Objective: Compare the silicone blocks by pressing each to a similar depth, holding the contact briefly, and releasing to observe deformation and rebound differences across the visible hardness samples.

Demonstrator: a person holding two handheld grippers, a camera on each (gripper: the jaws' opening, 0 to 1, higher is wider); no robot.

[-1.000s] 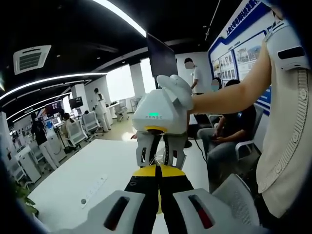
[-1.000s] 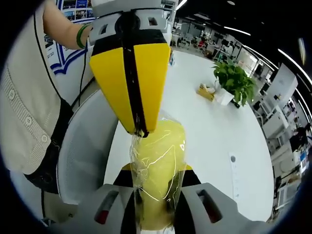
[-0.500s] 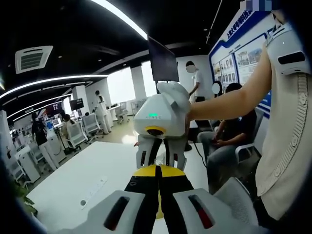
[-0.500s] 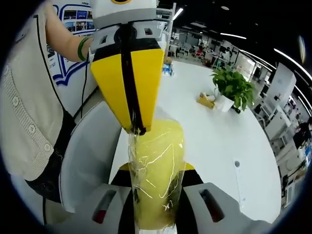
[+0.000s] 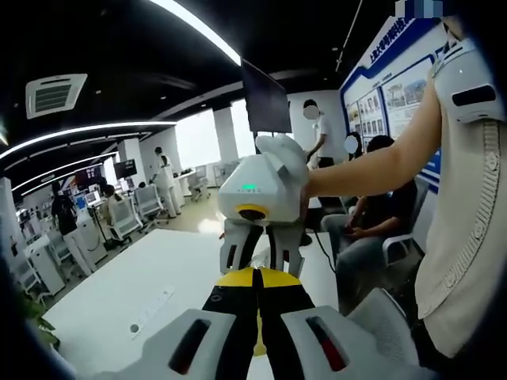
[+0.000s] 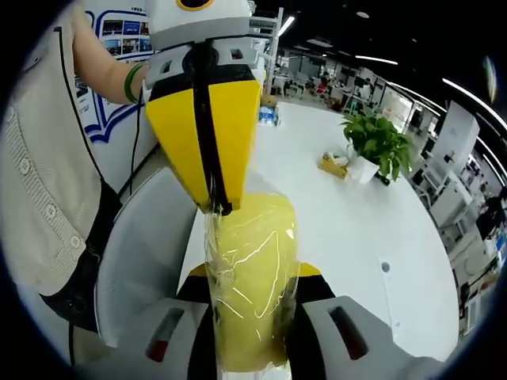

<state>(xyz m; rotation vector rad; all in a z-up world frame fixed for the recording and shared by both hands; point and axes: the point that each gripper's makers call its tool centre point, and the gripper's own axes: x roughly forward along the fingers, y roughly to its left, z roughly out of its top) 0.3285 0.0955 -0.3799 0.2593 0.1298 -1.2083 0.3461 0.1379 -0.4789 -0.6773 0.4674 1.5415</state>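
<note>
Yellow silicone block (image 6: 252, 277), wrapped in clear crinkled film, stands upright in the lower centre of the right gripper view, pinched between the two jaws of the right tool (image 6: 252, 317), which press against its sides. From the top of that frame the left tool (image 6: 207, 119) comes down, its yellow jaws pressed together with only a thin dark seam between them; their tip touches the film at the block's upper left edge. A white desk (image 6: 356, 229) spreads across the right side, carrying a potted green plant (image 6: 380, 142) at upper right with a small yellowish item just beside it. A person in a cream knitted top (image 6: 40, 182) fills the left edge, a green band on the wrist near the top.

In the left gripper view the left tool (image 5: 255, 305) rises from the bottom centre — jaws pressed together, black with yellow ends. Directly beyond it the right tool (image 5: 260, 253) faces the camera, its white housing held by a gloved hand (image 5: 285, 150) whose arm stretches in from the right. The block is too hidden here to make out. The desk (image 5: 142, 293) lies at lower left — people stand and sit in the office behind.
</note>
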